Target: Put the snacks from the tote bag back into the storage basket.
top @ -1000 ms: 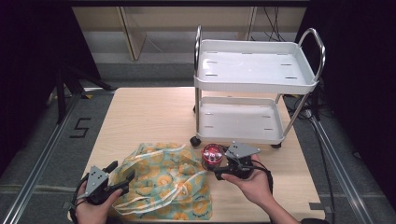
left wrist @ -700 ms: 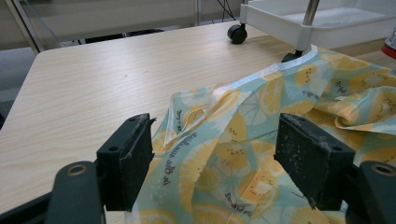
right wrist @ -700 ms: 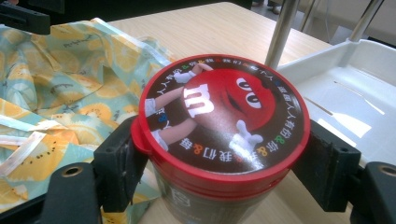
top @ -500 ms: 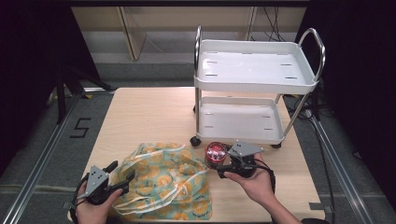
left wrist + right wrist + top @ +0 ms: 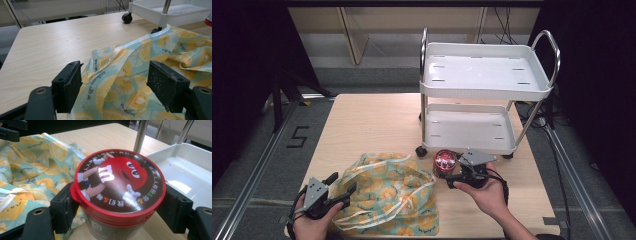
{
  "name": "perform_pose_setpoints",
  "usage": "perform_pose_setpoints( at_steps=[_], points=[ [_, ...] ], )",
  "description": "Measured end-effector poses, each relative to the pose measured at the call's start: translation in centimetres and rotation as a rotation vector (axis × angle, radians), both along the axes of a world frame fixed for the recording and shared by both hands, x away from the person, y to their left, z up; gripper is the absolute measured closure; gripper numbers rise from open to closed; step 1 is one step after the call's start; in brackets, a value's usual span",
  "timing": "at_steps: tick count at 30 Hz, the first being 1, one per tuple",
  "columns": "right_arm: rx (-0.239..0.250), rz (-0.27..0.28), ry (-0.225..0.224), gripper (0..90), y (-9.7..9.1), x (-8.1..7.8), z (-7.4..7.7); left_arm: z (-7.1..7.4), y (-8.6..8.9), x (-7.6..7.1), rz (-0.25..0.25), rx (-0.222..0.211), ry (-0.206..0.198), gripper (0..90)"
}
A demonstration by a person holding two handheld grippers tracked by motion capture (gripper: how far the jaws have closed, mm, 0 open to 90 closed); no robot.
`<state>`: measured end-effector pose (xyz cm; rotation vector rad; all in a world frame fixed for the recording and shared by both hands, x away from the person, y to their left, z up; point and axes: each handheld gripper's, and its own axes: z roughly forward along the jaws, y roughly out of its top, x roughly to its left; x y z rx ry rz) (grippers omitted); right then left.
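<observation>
The right tongs (image 5: 117,215) clamped the rigid, slick candy tub (image 5: 117,192) beneath its lid rim; the left tongs (image 5: 115,82) gaped over the limp bag (image 5: 140,82).

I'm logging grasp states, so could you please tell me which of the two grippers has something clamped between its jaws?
The right gripper: its jaws press both sides of the red-lidded candy tub. The left gripper stands open over the lemon-print bag.
</observation>
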<state>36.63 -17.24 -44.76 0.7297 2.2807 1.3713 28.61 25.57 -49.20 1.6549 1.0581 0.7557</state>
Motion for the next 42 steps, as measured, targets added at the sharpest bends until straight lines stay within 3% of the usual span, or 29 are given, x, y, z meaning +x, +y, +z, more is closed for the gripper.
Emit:
perform_pose_setpoints(
  at_steps=[8, 18, 19, 22, 26, 39, 42],
  points=[
    [0.02, -0.01, 0.008, 26.1, 0.1, 0.1, 0.0, 0.0, 0.1, 0.0, -0.005, 0.005, -0.002, 27.0],
    [0.001, -0.019, -0.011, 26.1, -0.3, 0.6, 0.4, 0.0, 0.1, 0.0, 0.0, 0.004, 0.0, 27.0],
    [0.007, -0.021, 0.006, 26.1, -0.2, 0.5, 0.4, 0.0, 0.1, 0.0, 0.0, 0.004, 0.0, 27.0],
    [0.006, -0.02, -0.007, 26.1, -0.3, 0.7, 0.4, 0.0, 0.1, 0.0, 0.0, 0.005, 0.0, 27.0],
    [0.008, -0.02, 0.012, 26.1, -0.4, 0.8, 0.4, 0.0, 0.1, -0.1, 0.004, 0.005, 0.004, 27.0],
    [0.006, -0.026, -0.017, 26.1, -0.3, 1.3, 0.7, 0.1, 0.1, -0.1, 0.005, 0.005, 0.001, 27.0],
    [0.003, -0.032, -0.002, 26.1, -0.4, 1.3, 0.8, 0.0, 0.1, -0.1, 0.004, 0.005, 0.001, 27.0]
  ],
)
